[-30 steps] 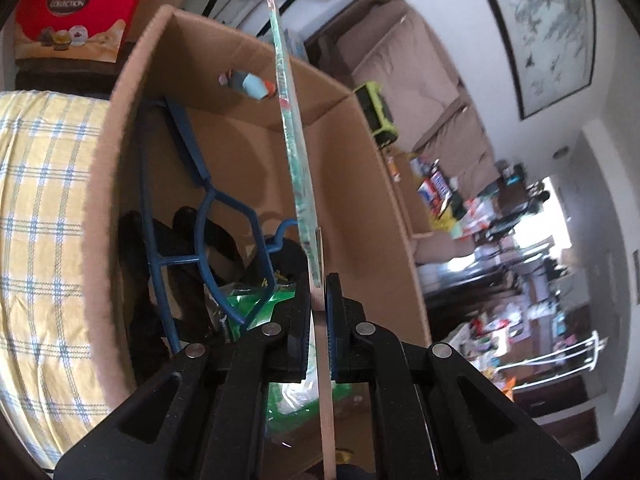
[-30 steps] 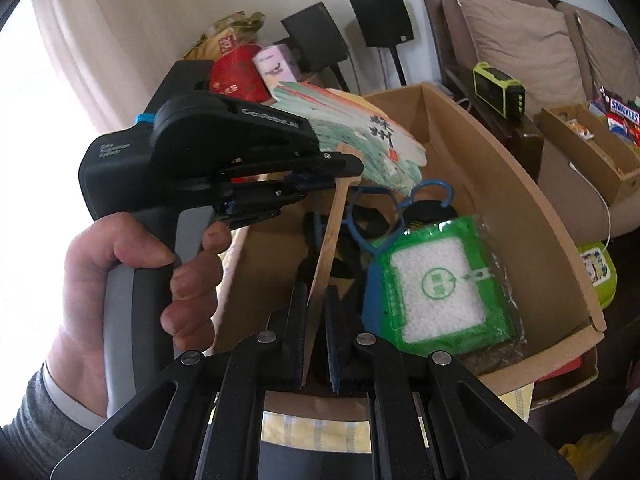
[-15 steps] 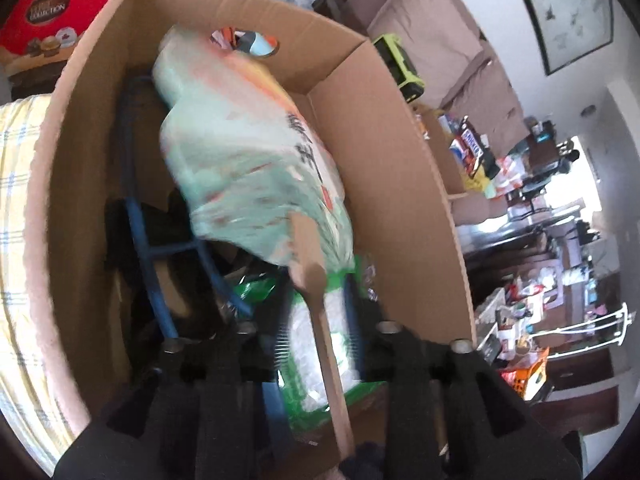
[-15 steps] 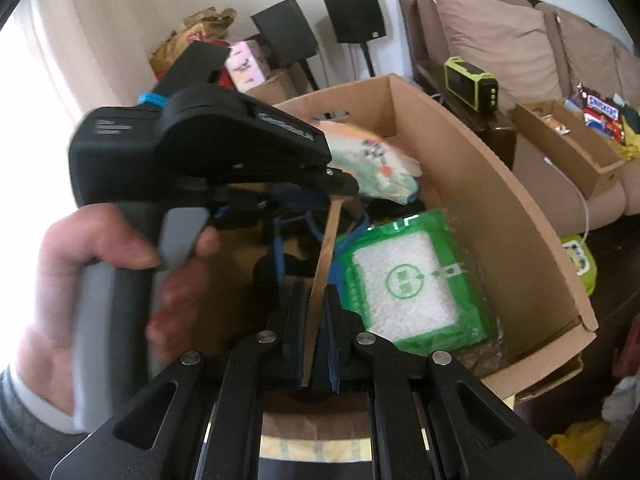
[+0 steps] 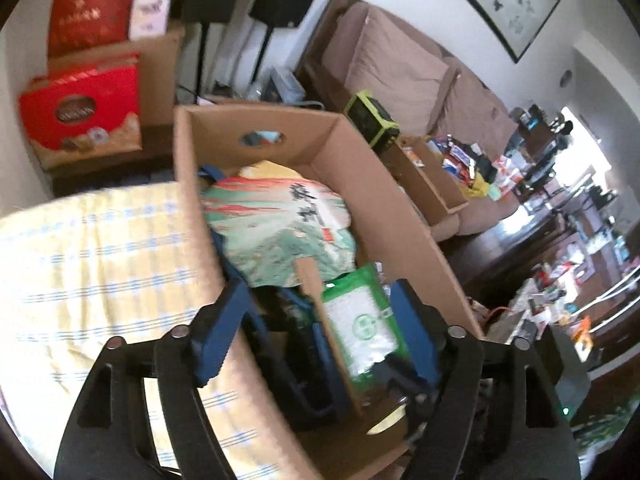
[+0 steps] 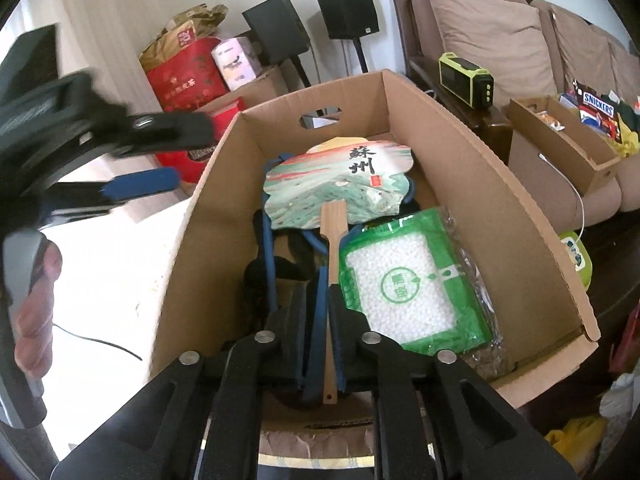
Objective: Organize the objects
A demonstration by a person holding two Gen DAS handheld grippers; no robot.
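Note:
A paper hand fan (image 6: 338,182) with a wooden handle (image 6: 331,280) lies inside the open cardboard box (image 6: 476,184). My right gripper (image 6: 326,300) is shut on the fan's handle, low in the box. My left gripper (image 5: 316,304) is open and empty above the box's near left wall; the fan (image 5: 276,228) lies between and beyond its fingers. The left gripper also shows at the left of the right wrist view (image 6: 132,160). A green bag of white pellets (image 6: 404,280) lies beside the fan, and a blue hanger (image 6: 268,248) lies under it.
The box stands on a yellow checked cloth (image 5: 92,264). Red gift boxes (image 5: 84,108) and black speakers (image 6: 344,8) stand behind. A brown sofa (image 6: 492,32), a green radio (image 6: 464,74) and a snack box (image 6: 560,144) are to the right.
My left gripper let go of the fan's handle, opened and pulled back to the left. The fan tipped from upright to flat in the box, still held by my right gripper.

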